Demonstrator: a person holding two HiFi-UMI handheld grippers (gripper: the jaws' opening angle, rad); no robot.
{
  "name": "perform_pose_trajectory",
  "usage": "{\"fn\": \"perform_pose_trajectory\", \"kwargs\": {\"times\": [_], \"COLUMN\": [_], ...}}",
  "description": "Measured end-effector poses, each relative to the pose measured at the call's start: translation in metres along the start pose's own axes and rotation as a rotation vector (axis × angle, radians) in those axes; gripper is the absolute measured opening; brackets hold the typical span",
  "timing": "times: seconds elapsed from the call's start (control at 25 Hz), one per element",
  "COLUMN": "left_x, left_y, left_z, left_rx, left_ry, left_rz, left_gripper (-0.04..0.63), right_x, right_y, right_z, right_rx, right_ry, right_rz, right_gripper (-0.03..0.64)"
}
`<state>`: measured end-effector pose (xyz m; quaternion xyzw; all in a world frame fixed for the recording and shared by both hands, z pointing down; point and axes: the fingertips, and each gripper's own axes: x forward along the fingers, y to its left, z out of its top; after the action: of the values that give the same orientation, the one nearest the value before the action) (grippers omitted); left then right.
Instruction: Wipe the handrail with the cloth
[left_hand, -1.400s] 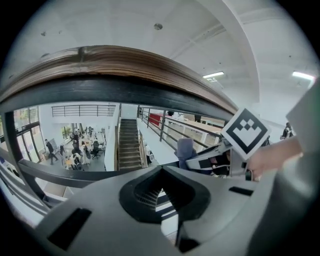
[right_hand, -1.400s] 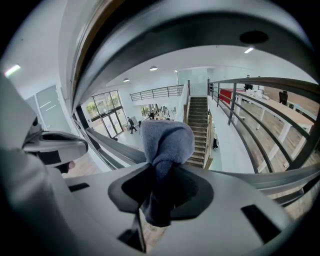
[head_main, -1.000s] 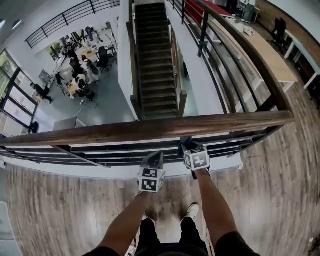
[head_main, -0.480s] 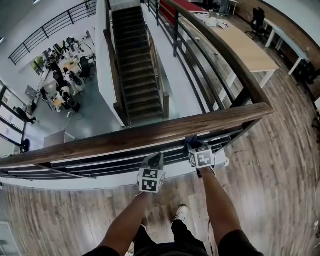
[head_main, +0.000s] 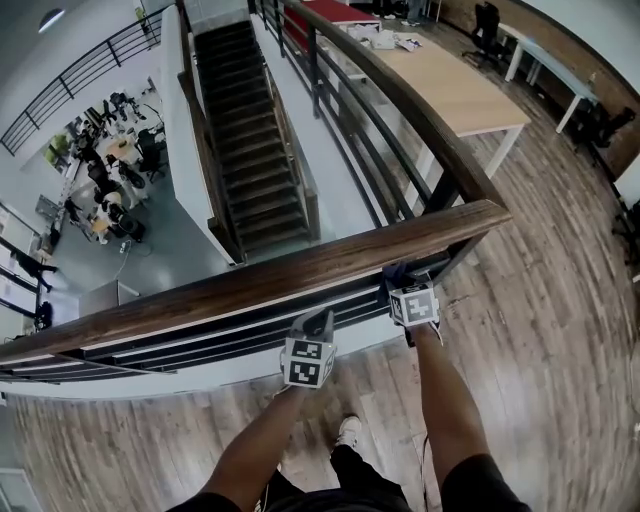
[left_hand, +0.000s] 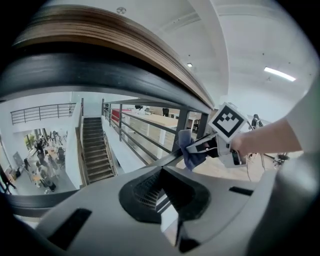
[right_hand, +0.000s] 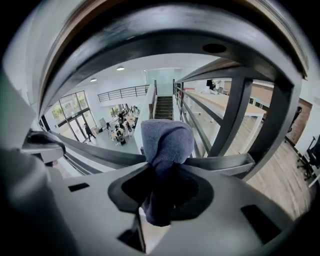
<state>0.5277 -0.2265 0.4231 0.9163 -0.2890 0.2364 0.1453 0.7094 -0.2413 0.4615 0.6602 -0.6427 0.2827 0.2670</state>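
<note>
Fingers of the right gripper (right_hand: 161, 170) clamp the cloth (right_hand: 167, 142) just under the handrail (head_main: 250, 285), now nearer its right-hand corner than before, so this run likely nears completion; left gripper (head_main: 318, 325) closed, empty.

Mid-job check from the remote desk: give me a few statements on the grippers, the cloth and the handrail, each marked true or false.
1. The right gripper is shut on the blue cloth. True.
2. The left gripper holds a second cloth. False: its jaws are together with nothing between them.
3. The handrail has a wooden top over dark metal rails. True.
4. The right gripper is at the handrail's far left end. False: it is near the right-hand corner, where the handrail turns away from the person.
5. A staircase runs down to the lower floor beyond the handrail. True.
</note>
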Motion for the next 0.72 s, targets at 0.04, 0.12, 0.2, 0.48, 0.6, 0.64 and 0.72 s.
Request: {"fn": "perform_pose_trajectory", "kwargs": {"times": [0.04,0.12,0.2,0.48,0.6,0.64,0.72], "left_x": [0.005,0.013,0.018,0.026,0.033,0.035,0.035], "left_y": [-0.007,-0.02,-0.028,-0.045,-0.054,-0.059,-0.065], "left_z": [0.001,0.002,0.001,-0.006,-0.009,-0.01,-0.012], "left_rx": [0.007,0.022,0.029,0.031,0.038,0.041,0.045], "left_ry": [0.002,0.008,0.02,0.039,0.046,0.048,0.049], "left_rz": [-0.005,-0.014,-0.015,-0.023,-0.03,-0.033,-0.037], "left_gripper": [-0.002,-0.002,-0.002,-0.002,-0.002,-0.002,-0.002], "right_x": [-0.001,-0.002,-0.003,-0.007,-0.006,-0.007,-0.009], "right_y": [-0.011,-0.032,-0.051,-0.096,-0.113,-0.119,-0.126], "right_z": [-0.001,-0.005,-0.009,-0.015,-0.017,-0.019,-0.022], "right_rx": [0.002,0.011,0.021,0.023,0.025,0.028,0.032], "right_ry": [0.001,0.003,0.007,0.022,0.028,0.028,0.027], "right_rz": [-0.008,-0.02,-0.032,-0.086,-0.114,-0.12,-0.124], "right_gripper": [0.103,0.103,0.103,0.103,0.101,0.103,0.103]}}
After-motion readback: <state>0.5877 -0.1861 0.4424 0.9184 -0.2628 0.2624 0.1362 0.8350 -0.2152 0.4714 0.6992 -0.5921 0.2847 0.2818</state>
